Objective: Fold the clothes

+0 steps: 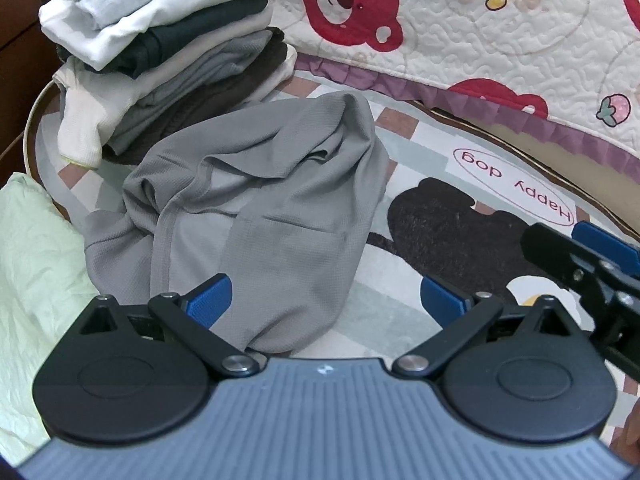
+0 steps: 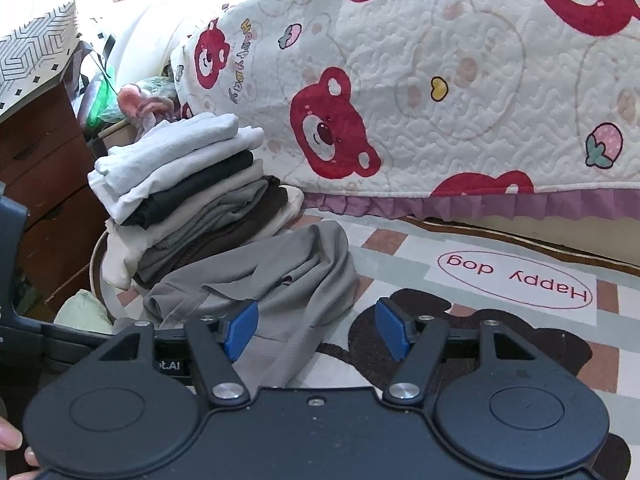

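Grey waffle-knit garment (image 1: 256, 200) crumpled on rug; both grippers' jaws wide apart, empty.

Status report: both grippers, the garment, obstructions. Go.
Left gripper open, empty. Right gripper open, empty. Crumpled grey knit garment loose on patterned rug, unfolded. Stack of folded clothes right behind it.

Beside the plain grey garment (image 1: 256, 200), red bears are printed on the cream quilt (image 1: 460, 40); the pads (image 2: 244, 328) are coloured blue.
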### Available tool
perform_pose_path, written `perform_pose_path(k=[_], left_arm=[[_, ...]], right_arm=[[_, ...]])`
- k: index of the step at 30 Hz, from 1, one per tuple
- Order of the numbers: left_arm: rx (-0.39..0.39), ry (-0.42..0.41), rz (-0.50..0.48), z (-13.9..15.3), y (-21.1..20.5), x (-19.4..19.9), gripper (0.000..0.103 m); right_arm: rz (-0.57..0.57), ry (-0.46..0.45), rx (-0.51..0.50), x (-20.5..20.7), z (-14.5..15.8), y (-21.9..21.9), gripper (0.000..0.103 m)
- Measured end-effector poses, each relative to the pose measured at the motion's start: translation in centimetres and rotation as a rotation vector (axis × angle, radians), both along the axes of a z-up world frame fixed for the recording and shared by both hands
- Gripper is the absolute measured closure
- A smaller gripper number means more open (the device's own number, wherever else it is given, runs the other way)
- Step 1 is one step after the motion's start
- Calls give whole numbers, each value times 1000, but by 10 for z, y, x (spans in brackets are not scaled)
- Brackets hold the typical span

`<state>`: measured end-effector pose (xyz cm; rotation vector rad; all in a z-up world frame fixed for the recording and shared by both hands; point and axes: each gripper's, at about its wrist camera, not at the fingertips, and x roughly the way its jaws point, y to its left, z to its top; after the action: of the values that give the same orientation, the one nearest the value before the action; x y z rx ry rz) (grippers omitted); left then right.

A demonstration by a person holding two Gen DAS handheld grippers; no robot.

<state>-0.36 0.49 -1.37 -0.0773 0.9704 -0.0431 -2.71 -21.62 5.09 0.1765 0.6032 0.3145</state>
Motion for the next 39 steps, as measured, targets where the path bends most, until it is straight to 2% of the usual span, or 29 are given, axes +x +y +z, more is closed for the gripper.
perform_pose_path(k=[11, 15, 18, 21, 24, 26, 29, 30, 31, 32, 34, 37, 39], left_arm=[[-23, 30, -4, -3, 7, 2, 1], [-1, -30, 16, 4, 24, -2, 1], [43, -60, 54, 2, 42, -1, 2], [35, -46, 46, -9, 62, 7, 3], [18, -44, 31, -22, 77, 12, 7], [47, -44, 36, -32, 84, 16, 9], [85, -50, 60, -46, 99, 23, 15], [90, -55, 72, -49, 106, 25, 17], [98, -55, 89, -53, 113, 27, 20], [107, -53, 107, -56, 120, 30, 23], [128, -71, 137, -61, 134, 34, 23], [164, -93, 166, -68, 150, 43, 23], [181, -108, 175, -72, 158, 49, 23]], right_arm=[[9, 6, 12, 0, -2, -2, 31], [50, -24, -9, -6, 0, 1, 31], [89, -42, -26, -6, -4, 5, 23], [117, 46, -31, 7, -13, 14, 23], [154, 75, -15, 9, -17, 25, 23], [203, 93, 26, 17, -26, 32, 22], [239, 170, 59, 42, -56, 40, 22], [248, 199, 71, 52, -67, 41, 36], [283, 229, 88, 62, -79, 42, 63], [379, 258, 117, 70, -88, 46, 96], [442, 260, 132, 76, -94, 56, 96], [421, 239, 48, 90, -103, 71, 94], [372, 261, 43, 108, -111, 73, 91]])
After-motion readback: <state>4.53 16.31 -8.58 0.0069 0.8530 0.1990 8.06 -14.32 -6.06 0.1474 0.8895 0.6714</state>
